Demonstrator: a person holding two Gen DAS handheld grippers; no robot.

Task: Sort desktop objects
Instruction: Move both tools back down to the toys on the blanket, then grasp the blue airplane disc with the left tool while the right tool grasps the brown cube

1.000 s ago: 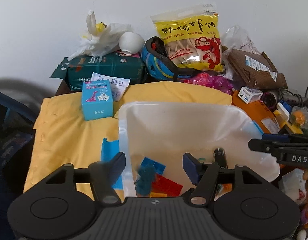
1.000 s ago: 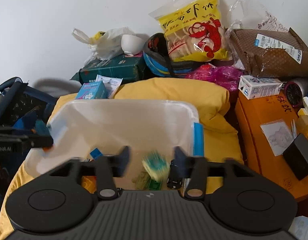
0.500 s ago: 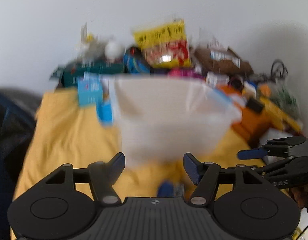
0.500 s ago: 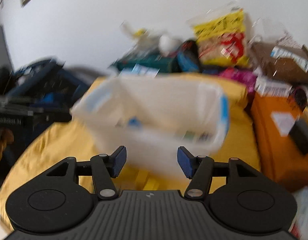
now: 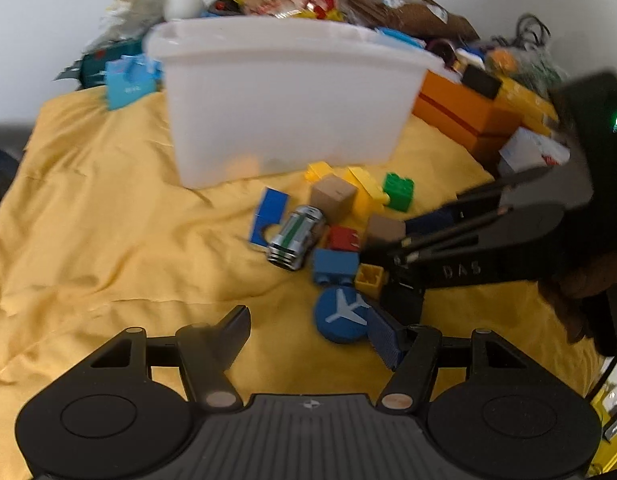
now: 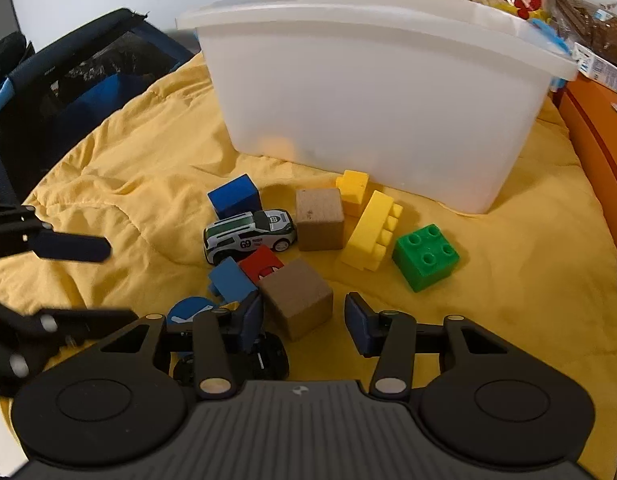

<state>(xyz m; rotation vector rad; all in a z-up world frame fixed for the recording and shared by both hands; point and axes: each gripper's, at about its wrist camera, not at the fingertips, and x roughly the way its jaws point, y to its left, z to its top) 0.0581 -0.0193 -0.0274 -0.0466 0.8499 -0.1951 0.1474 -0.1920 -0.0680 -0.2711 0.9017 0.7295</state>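
Loose toys lie on the yellow cloth [image 6: 508, 280] in front of a white translucent bin [image 6: 368, 92]. My right gripper [image 6: 304, 318] straddles a brown wooden cube [image 6: 296, 298]. Its jaws are closing, with a small gap still showing at the right pad. Close by lie a toy car [image 6: 248, 236], a second wooden cube [image 6: 319, 218], yellow bricks [image 6: 372, 236], a green brick [image 6: 426, 256], and blue [image 6: 234, 196] and red [image 6: 262, 266] blocks. My left gripper [image 5: 308, 338] hangs open over bare cloth, a blue airplane disc [image 5: 342, 316] just beside its right finger.
An orange box [image 5: 464, 116] and cluttered packages flank the bin on the right, with snack bags behind it. A dark bag [image 6: 68, 80] sits off the cloth's left edge. The bin [image 5: 284, 92] stands right behind the toy pile.
Both grippers have dropped from over the bin's opening to the toys in front of it. The right jaws have narrowed around the brown cube. The left jaws stay wide.
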